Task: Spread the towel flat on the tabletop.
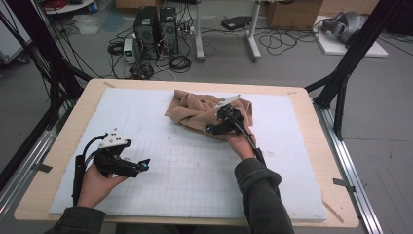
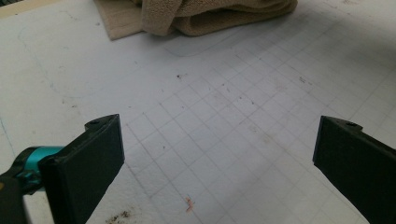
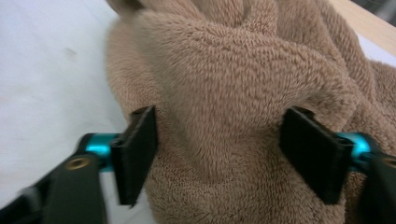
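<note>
**A:** Grey concrete floor behind the table, cables all over it, two black PC towers at the back, black frame struts left and right. Table has a pale wood rim with a white gridded mat on top, a few dirt specks on the grid

**B:** Where's the cloth?

**A:** Tan towel is bunched up on the far half of the mat, slightly right of centre. From the left gripper view I see its near edge at the top, well apart from that gripper

**B:** Left tongs?

**A:** Left gripper sits low over the near-left part of the mat, jaws spread wide, bare grid between them. Touching no object

**B:** Right?

**A:** Right gripper is on the towel's near side. In the right gripper view a fat fold of towel sits between the jaws, and both pads are pressed into the pile. Jaws part-way closed, so I'm reading that as a grip on the fold

**B:** Lifted?

**A:** Can't tell, the towel looks to be resting on the mat
</note>
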### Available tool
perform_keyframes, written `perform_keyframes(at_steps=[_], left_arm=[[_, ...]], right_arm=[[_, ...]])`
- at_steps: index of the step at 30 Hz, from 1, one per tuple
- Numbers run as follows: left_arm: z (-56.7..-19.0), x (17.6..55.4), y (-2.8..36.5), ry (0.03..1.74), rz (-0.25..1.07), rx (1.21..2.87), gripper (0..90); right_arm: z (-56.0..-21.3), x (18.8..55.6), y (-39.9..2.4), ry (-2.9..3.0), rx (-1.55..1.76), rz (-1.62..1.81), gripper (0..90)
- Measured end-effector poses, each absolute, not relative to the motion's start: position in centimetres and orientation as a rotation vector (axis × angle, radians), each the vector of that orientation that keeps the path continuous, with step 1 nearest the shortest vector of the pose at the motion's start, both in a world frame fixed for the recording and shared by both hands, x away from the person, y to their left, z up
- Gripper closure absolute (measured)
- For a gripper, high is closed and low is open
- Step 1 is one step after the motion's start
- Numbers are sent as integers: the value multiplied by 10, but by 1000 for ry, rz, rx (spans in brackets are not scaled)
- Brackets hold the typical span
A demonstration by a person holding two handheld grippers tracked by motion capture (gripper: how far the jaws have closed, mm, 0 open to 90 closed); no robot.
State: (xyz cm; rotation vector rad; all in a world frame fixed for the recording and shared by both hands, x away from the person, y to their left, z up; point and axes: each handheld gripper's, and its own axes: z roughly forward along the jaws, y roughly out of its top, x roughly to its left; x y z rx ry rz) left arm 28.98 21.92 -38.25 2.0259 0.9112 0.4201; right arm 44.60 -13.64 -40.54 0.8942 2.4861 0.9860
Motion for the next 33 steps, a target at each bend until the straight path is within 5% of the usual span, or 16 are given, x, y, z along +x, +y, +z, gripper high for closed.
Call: perform_keyframes(at_steps=[1,3,6,21,33], left_arm=[[-383,290,219,915,420,2025,24],[-383,290,220,917,430,2023,26],[-383,288,221,912,437,2006,54],[-378,277,215,867,418,1984,69],[-372,272,203,807,376,1978,69]], right_arm=[[-407,447,-133,2484,891,945,510],[-405,448,-134,2486,914,946,682],[-398,448,-138,2510,904,987,766],[-330,365,-143,2662,444,1187,791],[-357,291,-133,2821,226,1271,777]])
